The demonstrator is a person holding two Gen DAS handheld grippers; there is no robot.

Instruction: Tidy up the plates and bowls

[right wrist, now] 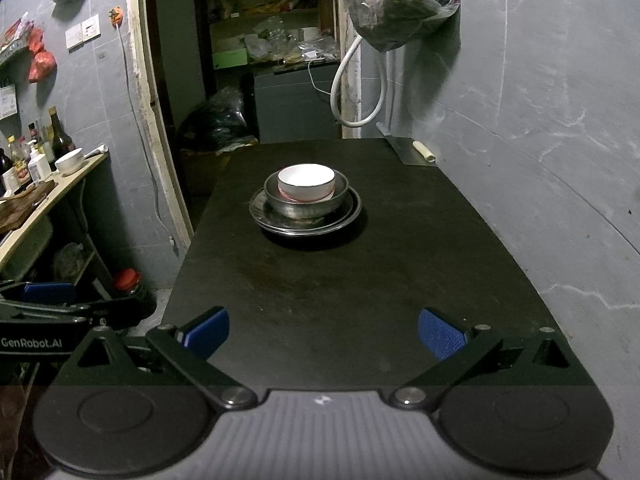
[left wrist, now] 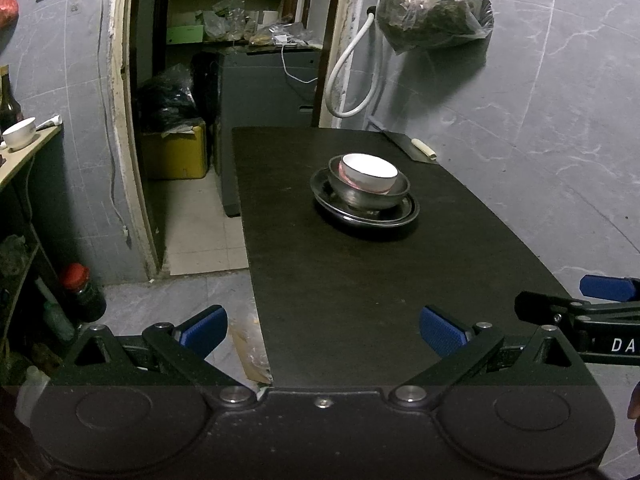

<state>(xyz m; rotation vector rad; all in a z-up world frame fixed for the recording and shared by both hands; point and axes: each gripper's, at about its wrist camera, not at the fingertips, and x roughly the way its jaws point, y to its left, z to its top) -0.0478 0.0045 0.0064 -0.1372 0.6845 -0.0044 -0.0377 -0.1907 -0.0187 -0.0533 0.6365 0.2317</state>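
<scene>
Left wrist: left gripper (left wrist: 323,332) level, jaws wide, empty over table (left wrist: 360,280).

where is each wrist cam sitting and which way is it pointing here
Left wrist view: rides the left gripper near the dark table's left front corner, looking along it at the white ceramic bowl nested in a grey metal bowl on a metal plate; its own open blue-padded fingers show, with the right gripper at the right edge.
Right wrist view: rides the right gripper, centred over the near edge, facing the same stack; own open fingers show, with the left gripper at left.
Shared: stack, table, doorway, hanging plastic bag.
</scene>
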